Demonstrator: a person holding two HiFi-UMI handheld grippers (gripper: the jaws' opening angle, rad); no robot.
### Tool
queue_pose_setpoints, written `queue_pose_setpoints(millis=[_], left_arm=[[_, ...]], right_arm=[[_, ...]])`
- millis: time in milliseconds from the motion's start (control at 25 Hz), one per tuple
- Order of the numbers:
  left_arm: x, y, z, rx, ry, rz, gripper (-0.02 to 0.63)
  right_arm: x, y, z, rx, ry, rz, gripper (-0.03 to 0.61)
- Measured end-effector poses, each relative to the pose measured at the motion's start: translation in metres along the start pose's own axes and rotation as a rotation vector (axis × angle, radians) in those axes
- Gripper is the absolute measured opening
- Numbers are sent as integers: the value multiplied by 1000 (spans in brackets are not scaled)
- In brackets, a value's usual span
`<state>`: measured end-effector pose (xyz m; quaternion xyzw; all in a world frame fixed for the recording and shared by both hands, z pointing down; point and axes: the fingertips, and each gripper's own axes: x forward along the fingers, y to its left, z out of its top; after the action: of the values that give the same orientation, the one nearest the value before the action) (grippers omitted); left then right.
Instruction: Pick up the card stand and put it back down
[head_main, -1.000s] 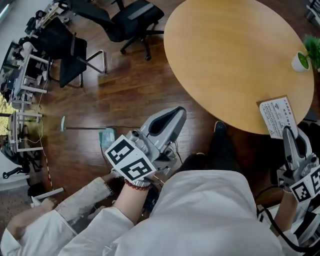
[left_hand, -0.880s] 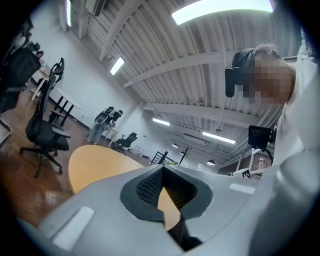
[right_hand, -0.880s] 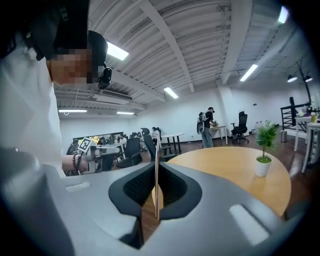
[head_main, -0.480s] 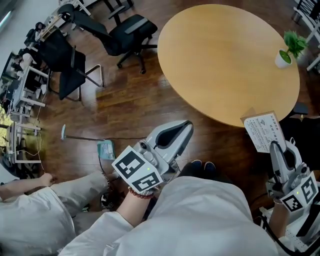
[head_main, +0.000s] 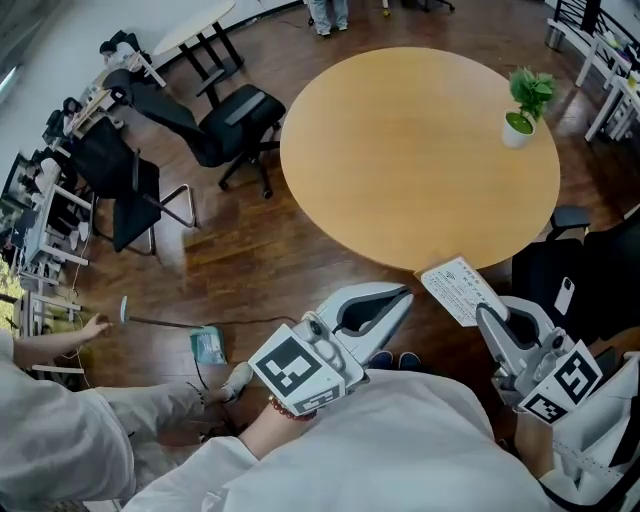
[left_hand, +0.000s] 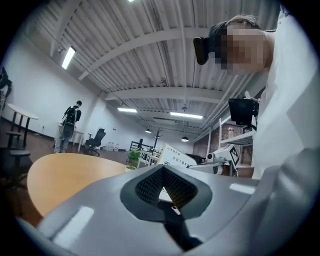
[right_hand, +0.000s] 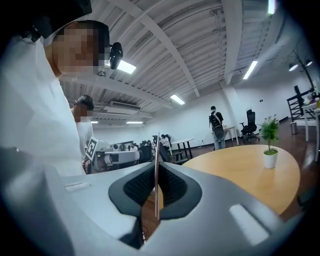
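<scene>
The card stand (head_main: 460, 290), a white printed card, hangs in the air just off the near edge of the round wooden table (head_main: 400, 150). My right gripper (head_main: 483, 312) is shut on its lower end. In the right gripper view the card stand (right_hand: 157, 150) shows edge-on, pinched between the pads of the right gripper (right_hand: 156, 172). My left gripper (head_main: 401, 296) is shut on nothing, level, just left of the card. From the left gripper (left_hand: 162, 170) the card stand (left_hand: 176, 154) is tilted ahead to the right.
A small potted plant (head_main: 520, 110) stands at the table's far right. Black office chairs (head_main: 225, 120) and desks lie to the left on the wooden floor. A teal item (head_main: 208, 345) lies on the floor near another person's hand (head_main: 95, 325). A dark chair (head_main: 570, 270) sits right.
The head camera has swung, so more of the table shows. The card in my right gripper sits further left along the near edge. My left gripper has moved up toward the card.
</scene>
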<state>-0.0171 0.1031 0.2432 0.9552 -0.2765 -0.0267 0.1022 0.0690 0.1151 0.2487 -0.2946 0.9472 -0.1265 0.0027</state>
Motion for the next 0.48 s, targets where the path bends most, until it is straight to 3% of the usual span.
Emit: queue_pose_setpoints(millis=[320,480], left_arm=[[-1,-6,-20,79,77,-33,0],[0,-5,-25,89,112,-11,0]], right_arm=[[0,-5,-7,24,-6,-17,20],[3,-5,-8,16,-4,-14,20]])
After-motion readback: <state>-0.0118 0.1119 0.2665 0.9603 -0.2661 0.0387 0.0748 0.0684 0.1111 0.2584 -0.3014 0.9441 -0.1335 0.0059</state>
